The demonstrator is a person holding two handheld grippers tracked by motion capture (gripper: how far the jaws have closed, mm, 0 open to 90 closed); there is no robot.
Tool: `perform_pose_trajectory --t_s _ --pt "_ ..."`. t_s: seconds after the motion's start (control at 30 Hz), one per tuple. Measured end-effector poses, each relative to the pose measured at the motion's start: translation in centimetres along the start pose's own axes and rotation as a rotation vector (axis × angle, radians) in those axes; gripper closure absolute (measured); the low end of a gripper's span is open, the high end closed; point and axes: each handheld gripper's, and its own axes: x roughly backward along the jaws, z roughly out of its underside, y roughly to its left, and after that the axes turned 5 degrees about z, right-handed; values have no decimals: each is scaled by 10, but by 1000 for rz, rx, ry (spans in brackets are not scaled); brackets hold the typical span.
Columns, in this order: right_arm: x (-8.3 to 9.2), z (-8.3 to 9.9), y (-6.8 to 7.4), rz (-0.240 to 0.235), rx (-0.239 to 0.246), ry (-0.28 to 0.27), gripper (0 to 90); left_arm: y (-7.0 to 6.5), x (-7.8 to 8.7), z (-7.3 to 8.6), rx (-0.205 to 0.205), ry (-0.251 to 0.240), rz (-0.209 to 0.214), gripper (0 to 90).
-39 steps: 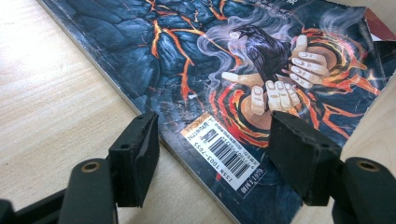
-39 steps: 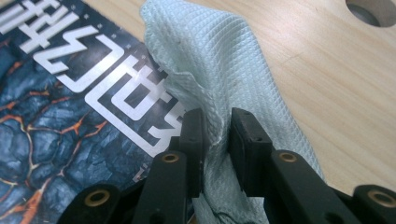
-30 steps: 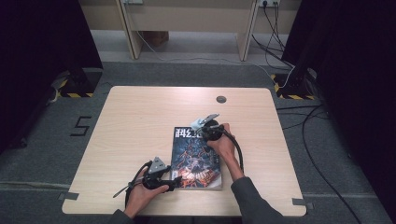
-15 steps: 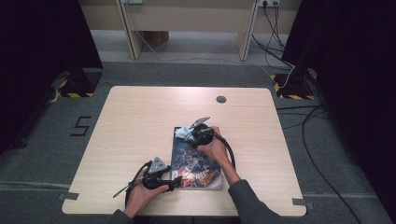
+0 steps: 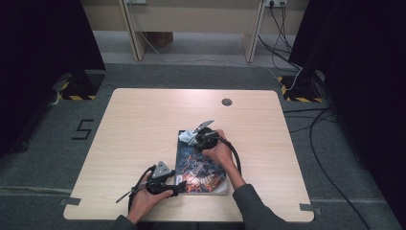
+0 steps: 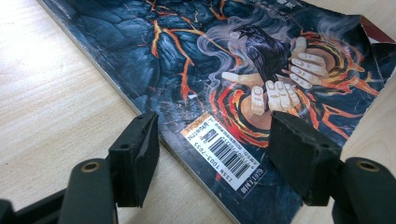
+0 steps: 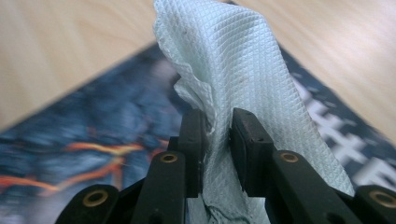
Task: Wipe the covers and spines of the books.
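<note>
Item: magazine [image 5: 200, 165], dark cover with lava-and-raven artwork, lying flat on the desk [image 5: 143, 124] in front of the person, near edge close to the desk's front edge; long axis runs away from the person, title end at the far side, barcode corner at the near left. Item: pale blue-green embossed wiping cloth [image 7: 233, 70], bunched, resting on the far left corner of the cover. Right tool [image 5: 194, 139]: jaws have just been closing and now stand nearly together, clamped on a fold of the cloth, the fabric rising between the pads [image 7: 194, 140] and spilling over them; the tool sits over the magazine's far end, pointing toward the far left. Left tool [image 6: 212, 154]: jaws partly open, gripping nothing, straddling the barcode corner with one jaw off the spine edge over bare wood and the other above the cover; whether the pads press down on the magazine cannot be told. Governing relation: the uncleaned length of the cover lies toward the person from the right tool, along the magazine's long axis, so the likely next stroke is a pull of the cloth back down the cover toward the near edge. The right hand [image 5: 218, 151] is the working one; the left hand [image 5: 146, 196], at the near corner, appears placed to steady the magazine against sliding.
</note>
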Motion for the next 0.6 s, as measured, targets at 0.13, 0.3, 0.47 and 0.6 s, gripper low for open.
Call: perform_pose_trajectory --t_s 0.13,0.3,0.47,0.6 --pt "-3 -4 13 -31 21 -16 753 0 0 0 0 -2 0 332" --pt "-9 -11 17 -14 28 -22 761 0 0 0 1 1 -1 332" --pt "-15 -14 -4 67 -49 -23 759 0 0 0 -1 1 -1 332" --pt "-21 -22 -11 102 -104 -18 741 0 0 0 0 1 0 332"
